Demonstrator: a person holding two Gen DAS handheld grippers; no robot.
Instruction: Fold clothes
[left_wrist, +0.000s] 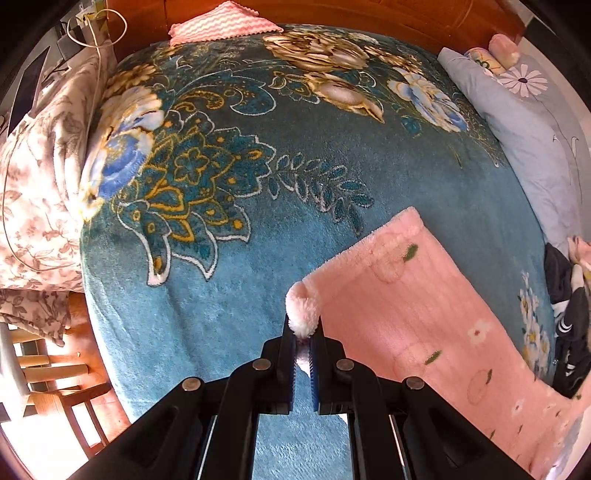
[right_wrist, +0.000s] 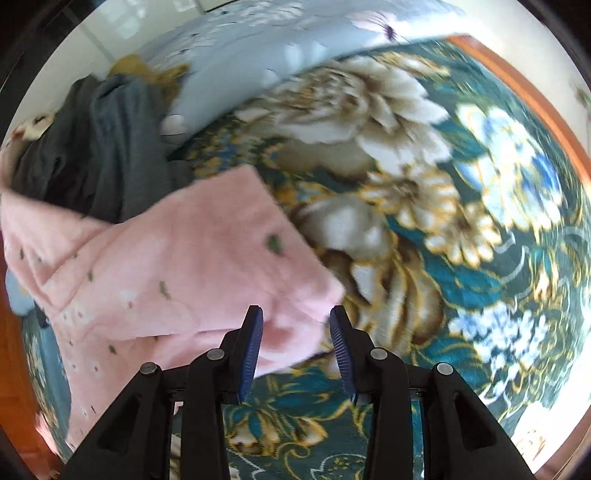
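Left gripper's got a corner of the pink fleece, right one's just hanging open over it.

From my left wrist cam, the left gripper (left_wrist: 303, 334) is pinched tight on a fluffy corner of the pink garment (left_wrist: 424, 317), lifting that edge off the teal floral blanket (left_wrist: 229, 280) while the rest trails toward the blanket's right side. There's a folded pink zigzag cloth (left_wrist: 225, 22) at the far edge by the wooden headboard (left_wrist: 369, 14), a floral pillow (left_wrist: 40, 177) off the left edge, and a pale blue duvet (left_wrist: 532, 140) along the right. Right cam's blurry, but the right gripper (right_wrist: 296, 330) has its jaws spread wide with nothing between them, sitting just above the garment's near edge. Dark grey clothes (right_wrist: 96, 155) are piled past the pink one.
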